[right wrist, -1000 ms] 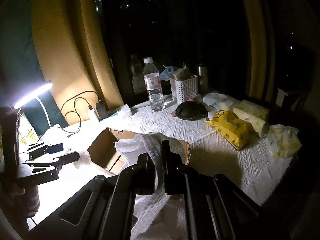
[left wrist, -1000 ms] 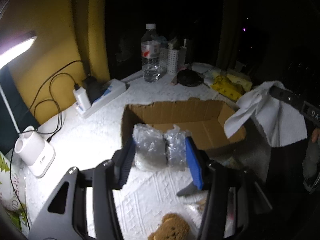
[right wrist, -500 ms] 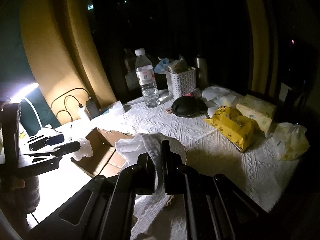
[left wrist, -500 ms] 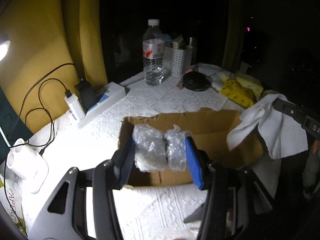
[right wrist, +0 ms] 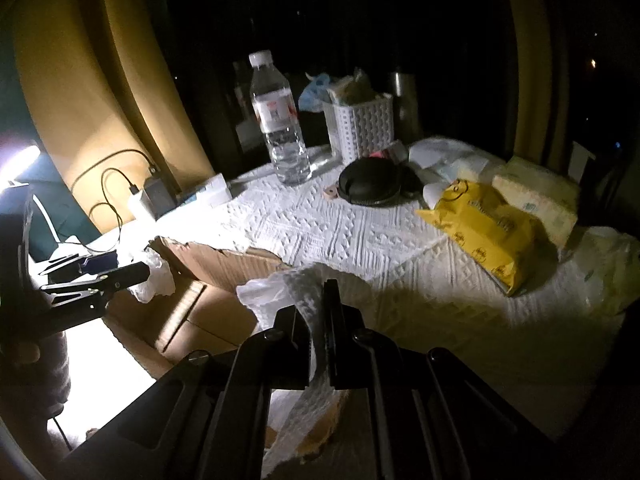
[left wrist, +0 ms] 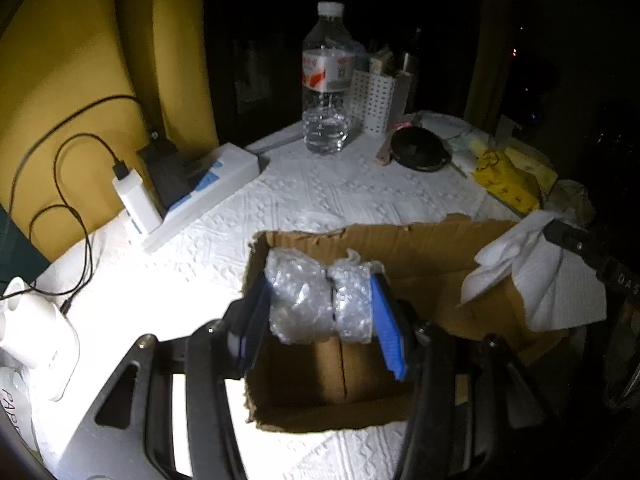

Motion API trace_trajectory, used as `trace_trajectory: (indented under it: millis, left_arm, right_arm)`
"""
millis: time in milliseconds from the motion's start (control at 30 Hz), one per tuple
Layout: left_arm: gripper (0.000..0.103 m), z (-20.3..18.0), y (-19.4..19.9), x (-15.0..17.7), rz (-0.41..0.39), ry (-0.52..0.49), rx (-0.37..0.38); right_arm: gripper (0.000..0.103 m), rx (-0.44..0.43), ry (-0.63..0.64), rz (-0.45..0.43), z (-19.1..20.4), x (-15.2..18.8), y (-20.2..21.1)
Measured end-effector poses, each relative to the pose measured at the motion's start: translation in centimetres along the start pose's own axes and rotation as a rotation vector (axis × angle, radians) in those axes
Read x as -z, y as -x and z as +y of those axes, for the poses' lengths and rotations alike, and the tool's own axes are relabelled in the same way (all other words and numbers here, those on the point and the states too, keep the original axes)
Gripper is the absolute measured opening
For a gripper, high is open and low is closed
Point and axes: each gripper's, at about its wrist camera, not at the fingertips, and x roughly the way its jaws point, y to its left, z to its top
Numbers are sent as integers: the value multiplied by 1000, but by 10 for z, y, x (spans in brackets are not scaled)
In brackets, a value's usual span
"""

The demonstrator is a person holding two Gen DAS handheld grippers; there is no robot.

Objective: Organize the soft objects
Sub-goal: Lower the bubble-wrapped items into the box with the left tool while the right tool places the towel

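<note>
Left gripper pinches bubble wrap above the open box; right gripper clamps a towel over the box's torn rim.

The cardboard box has its near end hidden behind the right tongs and the white cloth clamped there. Print on the yellow packet is too blurred to read. Darkness swallows everything beyond the counter.
</note>
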Motion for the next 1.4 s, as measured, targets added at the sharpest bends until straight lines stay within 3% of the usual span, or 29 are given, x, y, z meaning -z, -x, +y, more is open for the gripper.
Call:
trace_trajectory:
  millis: [333,900,967,1033,1067,1133,1400]
  left_arm:
    - [51,3,-17,2,31,7,17]
    - [54,6,-25,2,83,31,50]
    - [56,5,-24,2,86,32,55]
    - [62,6,-21,2,84,37,65]
    - [64,5,-19,2,80,39,68]
    - [76,4,-13,2,62,37,51]
    - [78,1,9,3,34,39,53]
  right_arm:
    - [6,-1,-10,64,-1,15,-32]
    - [7,67,39,108,8,22,-42]
    - [11,71,40,111,9,22,-41]
    - [27,65,39,113,11,21,-38]
    - [30,59,38,112,12,20,-37]
    - [36,61,37,112,15,19,-33]
    - [53,59,33,89,23,18,-11]
